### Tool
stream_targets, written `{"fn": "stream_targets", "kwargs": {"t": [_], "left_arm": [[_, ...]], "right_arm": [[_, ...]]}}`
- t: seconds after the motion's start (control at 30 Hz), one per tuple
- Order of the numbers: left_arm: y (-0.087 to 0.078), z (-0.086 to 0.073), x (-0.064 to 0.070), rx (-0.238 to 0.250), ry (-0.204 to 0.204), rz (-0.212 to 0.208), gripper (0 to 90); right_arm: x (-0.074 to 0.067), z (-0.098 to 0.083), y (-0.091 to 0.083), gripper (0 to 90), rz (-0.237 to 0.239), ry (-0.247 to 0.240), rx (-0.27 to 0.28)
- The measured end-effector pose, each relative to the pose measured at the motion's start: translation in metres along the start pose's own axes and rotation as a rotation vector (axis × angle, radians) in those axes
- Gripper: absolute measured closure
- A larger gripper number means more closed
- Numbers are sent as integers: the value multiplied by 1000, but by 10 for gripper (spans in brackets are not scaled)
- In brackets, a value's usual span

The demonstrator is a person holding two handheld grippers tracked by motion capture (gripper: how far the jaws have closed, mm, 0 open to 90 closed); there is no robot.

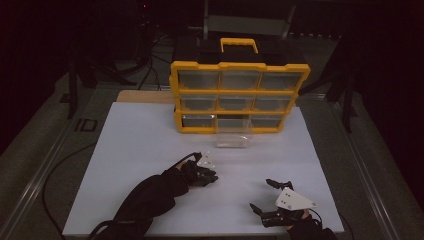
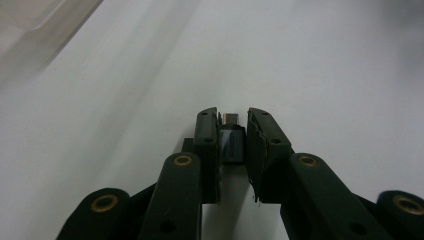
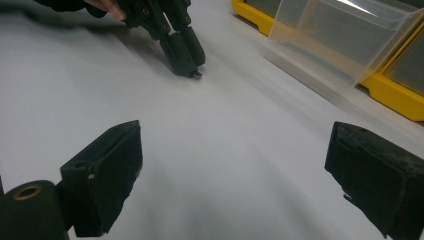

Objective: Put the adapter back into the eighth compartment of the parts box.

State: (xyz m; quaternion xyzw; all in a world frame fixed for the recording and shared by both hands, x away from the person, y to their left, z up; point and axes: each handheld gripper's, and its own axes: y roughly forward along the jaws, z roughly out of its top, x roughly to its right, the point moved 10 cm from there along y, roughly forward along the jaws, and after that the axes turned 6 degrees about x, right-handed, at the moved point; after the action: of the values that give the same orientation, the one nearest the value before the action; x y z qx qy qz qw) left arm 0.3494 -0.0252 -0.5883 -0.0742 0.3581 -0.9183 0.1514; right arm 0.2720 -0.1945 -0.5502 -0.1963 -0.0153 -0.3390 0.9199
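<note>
Left gripper point(image 2: 233, 131) clamped on small dark plug point(image 2: 232, 145), long axis running along jaws, metal tip forward (bin point(image 1: 234, 134) ahead, beyond). Right gripper point(image 3: 240, 175) wide apart, empty, farther from bin.

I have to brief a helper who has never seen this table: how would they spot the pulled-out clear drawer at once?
Find the yellow organiser case standing upright at the far edge of the white board. Its bottom row has a gap in the middle, and the clear drawer lies on the board just in front of that gap. It is the one transparent bin outside the yellow frame; the rest sit in their slots.
</note>
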Motion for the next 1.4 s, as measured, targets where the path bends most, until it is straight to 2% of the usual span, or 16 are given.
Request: {"fn": "stream_targets", "kwargs": {"t": [0.37,0.47,1.03,1.4], "left_arm": [[-12,14,4,9,24,-27,759],[-16,21,3,23,27,-21,759],[-38,55,-1,61,69,-47,759],[-50,74,-6,94,75,-40,759]], "right_arm": [[0,0,0,84,1,-2,0],[0,0,0,84,-1,-1,2],[1,0,0,83,-2,1,3],[1,0,0,83,-1,-1,2]]}}
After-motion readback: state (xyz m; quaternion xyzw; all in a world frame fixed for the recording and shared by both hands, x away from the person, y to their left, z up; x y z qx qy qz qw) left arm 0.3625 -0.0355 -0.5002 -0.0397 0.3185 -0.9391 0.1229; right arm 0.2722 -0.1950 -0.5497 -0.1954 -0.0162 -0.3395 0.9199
